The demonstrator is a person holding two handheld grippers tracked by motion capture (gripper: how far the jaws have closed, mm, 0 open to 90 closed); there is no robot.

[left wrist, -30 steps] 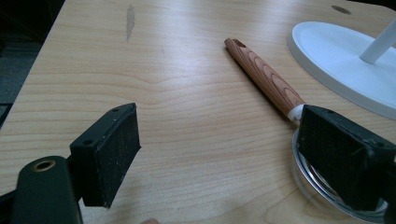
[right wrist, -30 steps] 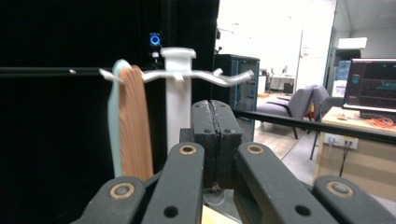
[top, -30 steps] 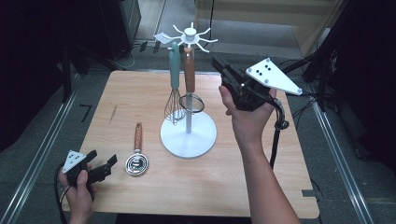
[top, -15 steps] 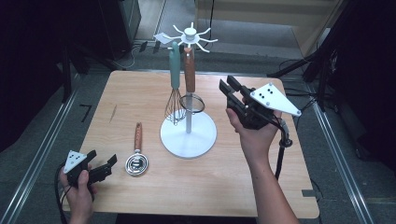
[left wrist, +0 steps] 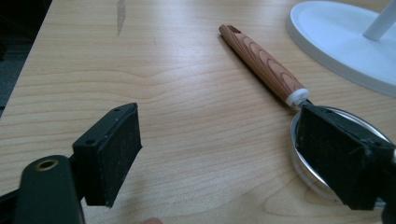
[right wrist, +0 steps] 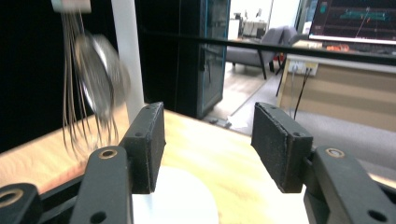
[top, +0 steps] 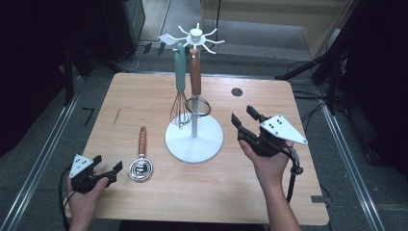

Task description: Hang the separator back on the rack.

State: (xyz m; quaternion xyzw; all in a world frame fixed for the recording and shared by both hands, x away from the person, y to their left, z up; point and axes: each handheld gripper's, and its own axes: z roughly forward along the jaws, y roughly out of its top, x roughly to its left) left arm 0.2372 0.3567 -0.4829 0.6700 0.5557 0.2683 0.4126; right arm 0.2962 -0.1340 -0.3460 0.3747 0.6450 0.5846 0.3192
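A light wooden bench (top: 144,91) carries a white rack base (top: 194,139) at its middle and a wood-handled strainer (top: 140,161) lying near-left of it.

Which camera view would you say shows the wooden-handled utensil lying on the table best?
The left gripper view: the wooden-handled utensil lies close, with its grain sharp, though one jaw covers part of the metal head. The high view shows the utensil whole but small. The right gripper view faces the white stand instead.

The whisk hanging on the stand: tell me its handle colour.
Pale teal; the whisk shows best in the high view, hanging from the white stand.
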